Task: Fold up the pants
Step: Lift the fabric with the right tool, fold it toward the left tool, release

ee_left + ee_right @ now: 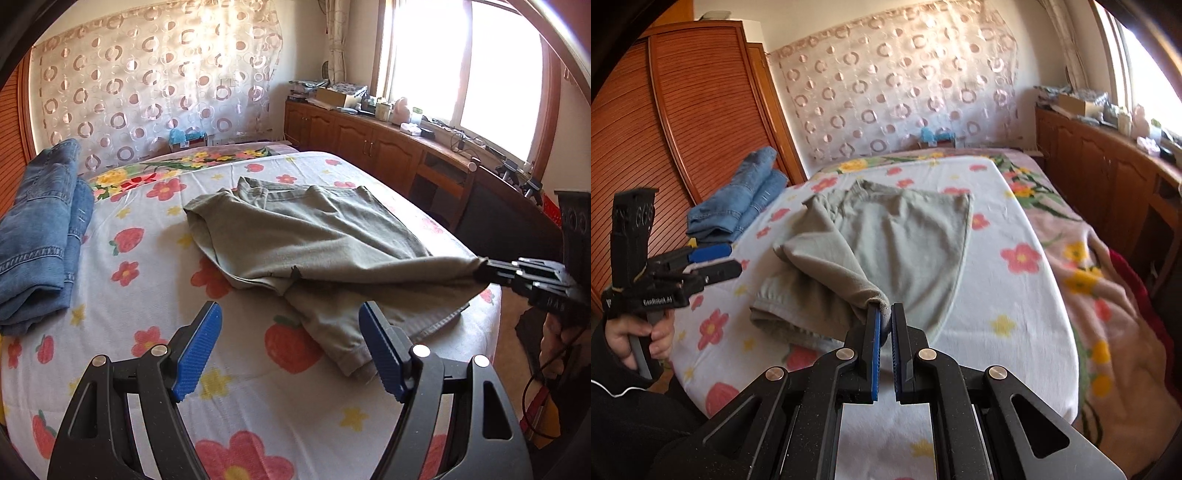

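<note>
Grey-green pants (314,240) lie partly folded on the flowered bed sheet (147,280); they also show in the right wrist view (905,236). My right gripper (884,314) is shut on a corner of the pants and holds it lifted above the sheet; it shows in the left wrist view (480,268) at the right edge. My left gripper (290,347) is open and empty, hovering above the sheet just short of the pants' near end; it shows in the right wrist view (733,258) at the left.
Folded blue jeans (40,236) lie at the bed's left side, next to a wooden wardrobe (665,147). A wooden cabinet (388,147) with clutter runs under the window on the right. A pink flowered blanket (1108,295) covers the bed's right side.
</note>
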The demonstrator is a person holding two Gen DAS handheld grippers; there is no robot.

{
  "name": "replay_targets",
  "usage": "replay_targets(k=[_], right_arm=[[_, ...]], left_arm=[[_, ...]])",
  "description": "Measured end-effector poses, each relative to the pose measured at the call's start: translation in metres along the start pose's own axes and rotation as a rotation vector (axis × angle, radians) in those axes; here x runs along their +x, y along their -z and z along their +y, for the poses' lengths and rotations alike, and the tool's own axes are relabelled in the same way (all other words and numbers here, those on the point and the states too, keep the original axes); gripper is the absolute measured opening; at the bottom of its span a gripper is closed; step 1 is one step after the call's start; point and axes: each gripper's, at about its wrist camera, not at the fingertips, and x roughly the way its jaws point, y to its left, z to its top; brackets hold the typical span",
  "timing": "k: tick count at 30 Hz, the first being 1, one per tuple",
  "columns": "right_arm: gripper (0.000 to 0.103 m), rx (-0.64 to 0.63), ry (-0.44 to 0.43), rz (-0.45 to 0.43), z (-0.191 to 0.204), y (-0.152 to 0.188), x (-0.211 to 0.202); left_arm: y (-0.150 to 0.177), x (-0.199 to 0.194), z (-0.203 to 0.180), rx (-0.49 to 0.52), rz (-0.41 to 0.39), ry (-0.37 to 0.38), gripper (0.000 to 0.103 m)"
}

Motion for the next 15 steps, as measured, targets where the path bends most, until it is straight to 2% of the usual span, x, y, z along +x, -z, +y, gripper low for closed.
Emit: replay_targets(k=[8,15], right_arm=[[0.005,0.025,0.018,0.063,-0.014,0.016,0.006],[0.005,0.052,0.008,0.068,-0.019,0.014,0.008]], left_arm=[[0.007,0.018,-0.008,0.022,0.044,-0.006,0.077],[0.018,0.034,-0.01,0.041,0.101,-0.022,0.077]])
